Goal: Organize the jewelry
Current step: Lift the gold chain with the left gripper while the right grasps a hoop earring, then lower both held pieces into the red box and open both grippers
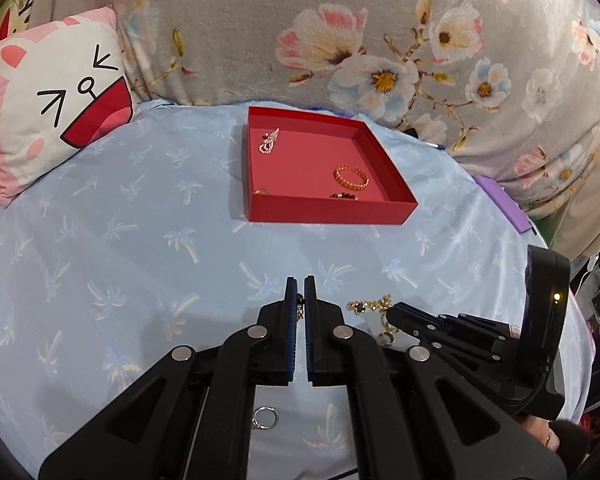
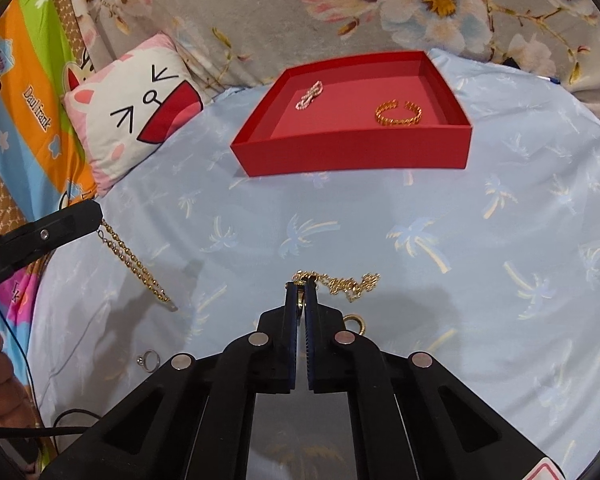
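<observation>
So we're approx halfway: red tray point(image 2: 356, 152) at the bed's far edge holds a gold bangle point(image 2: 399, 113), a pearly piece point(image 2: 310, 95) & two bits near its front wall. Left gripper point(image 1: 300, 292) is pinched on a gold bead chain point(image 2: 134, 262); right gripper point(image 2: 300, 292) is clamped on a gold necklace point(image 2: 342, 282). Silver ring point(image 2: 149, 359) left near the front edge. Blue palm-print sheet point(image 2: 460, 240), cat pillow point(image 2: 134, 108), floral blanket point(image 1: 380, 20) behind.
</observation>
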Tool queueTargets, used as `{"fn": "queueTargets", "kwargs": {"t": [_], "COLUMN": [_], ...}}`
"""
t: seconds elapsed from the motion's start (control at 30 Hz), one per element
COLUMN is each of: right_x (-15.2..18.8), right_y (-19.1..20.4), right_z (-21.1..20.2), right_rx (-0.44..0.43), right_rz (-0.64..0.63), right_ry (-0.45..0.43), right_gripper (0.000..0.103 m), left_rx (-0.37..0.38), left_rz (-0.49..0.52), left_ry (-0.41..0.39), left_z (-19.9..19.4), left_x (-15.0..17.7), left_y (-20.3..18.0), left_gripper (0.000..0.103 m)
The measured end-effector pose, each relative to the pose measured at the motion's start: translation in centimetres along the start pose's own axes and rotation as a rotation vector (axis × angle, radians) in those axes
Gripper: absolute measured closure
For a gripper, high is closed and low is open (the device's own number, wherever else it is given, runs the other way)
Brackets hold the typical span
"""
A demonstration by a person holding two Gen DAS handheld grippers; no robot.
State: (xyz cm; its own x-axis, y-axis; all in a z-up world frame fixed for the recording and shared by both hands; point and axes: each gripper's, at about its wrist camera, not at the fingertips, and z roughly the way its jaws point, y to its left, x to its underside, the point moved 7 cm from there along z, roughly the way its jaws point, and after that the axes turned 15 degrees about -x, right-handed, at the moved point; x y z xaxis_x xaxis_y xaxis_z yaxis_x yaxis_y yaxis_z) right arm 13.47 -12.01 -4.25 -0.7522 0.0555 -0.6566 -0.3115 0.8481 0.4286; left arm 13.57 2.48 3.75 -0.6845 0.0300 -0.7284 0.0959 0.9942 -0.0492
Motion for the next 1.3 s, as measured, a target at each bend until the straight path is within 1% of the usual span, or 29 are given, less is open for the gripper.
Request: {"fn": "queueTargets", "kwargs": {"t": [0.17, 0.3, 0.43, 0.6, 0.73, 0.83, 0.93, 1.07, 1.2, 1.3], "right_x": [-1.8, -4.3, -8.1, -13.2, -16.8, -19.5, -21.4, -22.7, -23.1, -23.0], "right_y": [0.3, 0.0, -0.7, -2.4, -3.6, -4.9, -6.6, -8.5, -10.2, -11.1], "right_z": [-2.4, -4.1, -5.2, -5.0, -3.4, -1.4, 1.2, 5.7, 9.8, 12.2], "right_rx": [0.007, 0.004, 0.011, -0.013, -0.006, -0.009, -0.032, -0.030, -0.013, -0.008], "right_rz": [-0.013, -0.019, -0.032, -0.014, -0.022, -0.011, 0.025, 0.055, 0.073, 0.093], "right_ry": [-0.045, -0.080, -0.114, -0.138, -0.141, -0.139, -0.120, -0.069, -0.017, 0.019], "right_gripper": [0.100, 0.100, 0.100, 0.100, 0.100, 0.100, 0.100, 0.100, 0.100, 0.100], "left_rx": [0.011, 0.016, 0.003, 0.007, 0.029, 0.019, 0.028, 0.000, -0.023, -0.016], "left_rz": [0.008, 0.027, 0.066, 0.077, 0.061, 0.059, 0.042, 0.035, 0.045, 0.047], "left_ry": [-0.036, -0.078, -0.137, -0.173, -0.169, -0.161, -0.123, -0.083, -0.046, -0.010], "left_z": [-1.2, -1.8, -1.9, -0.3, 2.5, 5.3, 8.7, 13.4, 17.6, 19.9], "left_x": [-2.5, -5.3, -9.0, -13.8, -17.3, -19.4, -20.7, -21.2, -21.0, -20.7], "left_y": [0.0, -0.7, -2.1, -3.6, -4.7, -5.4, -5.5, -5.3, -4.9, -4.7], "left_gripper": [0.101, 0.101, 0.101, 0.101, 0.101, 0.101, 0.101, 0.101, 0.101, 0.101]}}
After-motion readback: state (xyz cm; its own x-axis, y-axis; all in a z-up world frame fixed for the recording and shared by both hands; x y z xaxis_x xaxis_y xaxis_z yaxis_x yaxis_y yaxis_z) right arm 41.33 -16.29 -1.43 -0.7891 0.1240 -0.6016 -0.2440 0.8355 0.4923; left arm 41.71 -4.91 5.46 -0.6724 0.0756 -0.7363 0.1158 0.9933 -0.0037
